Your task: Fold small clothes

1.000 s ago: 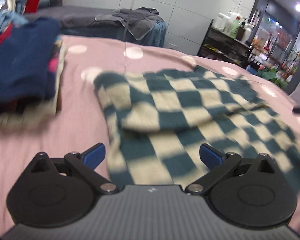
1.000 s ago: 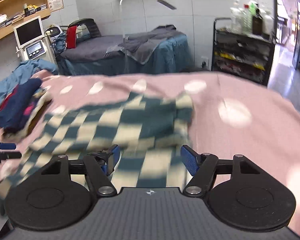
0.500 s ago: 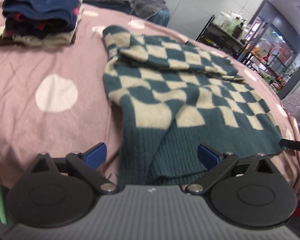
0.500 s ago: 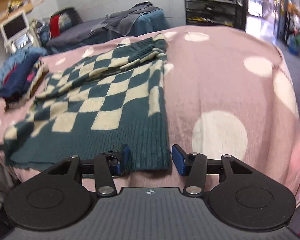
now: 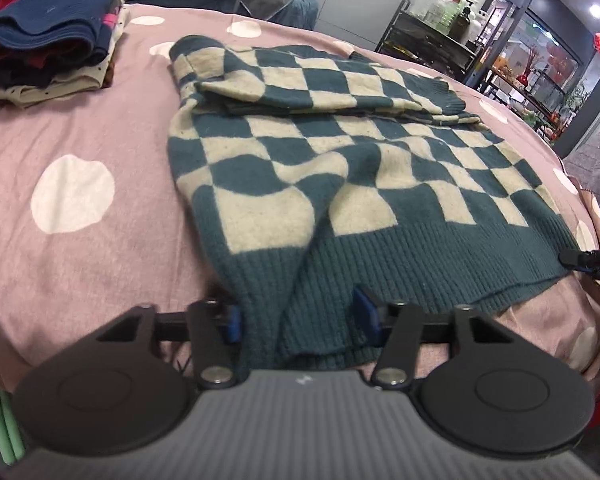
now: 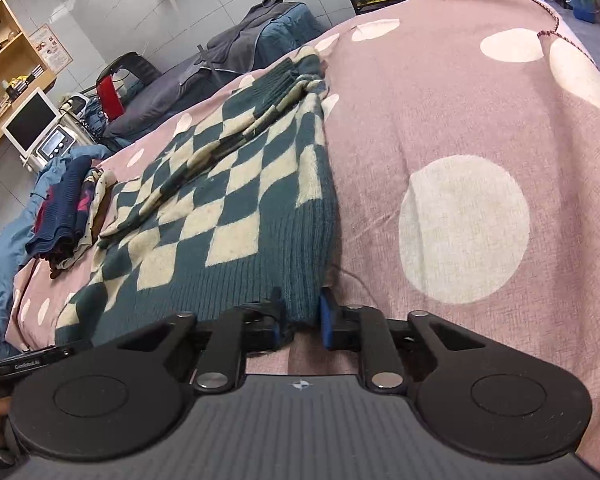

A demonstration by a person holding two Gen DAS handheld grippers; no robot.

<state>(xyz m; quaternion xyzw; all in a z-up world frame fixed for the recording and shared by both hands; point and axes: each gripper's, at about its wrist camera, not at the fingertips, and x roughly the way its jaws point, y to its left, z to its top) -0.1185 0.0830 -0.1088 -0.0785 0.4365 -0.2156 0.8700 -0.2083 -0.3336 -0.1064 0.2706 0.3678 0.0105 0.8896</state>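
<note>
A teal and cream checkered sweater (image 5: 340, 168) lies flat on the pink spotted bed cover (image 5: 72, 200), sleeves folded across its upper part. My left gripper (image 5: 298, 316) straddles the ribbed hem at its near left corner, jaws partly closed with bunched hem between the pads. In the right wrist view the sweater (image 6: 228, 200) runs away to the left. My right gripper (image 6: 300, 316) is closed on the hem's right corner. The right gripper's tip also shows in the left wrist view (image 5: 588, 260).
A stack of folded clothes (image 5: 48, 32) sits at the far left of the bed, also in the right wrist view (image 6: 68, 208). A massage bed with grey cloth (image 6: 236, 52) stands behind. A shelf cart with bottles (image 5: 440, 24) is at the back right.
Both grippers dropped back to the sweater's near hem. The left jaws narrowed around the bunched hem and the right jaws closed onto the hem corner.
</note>
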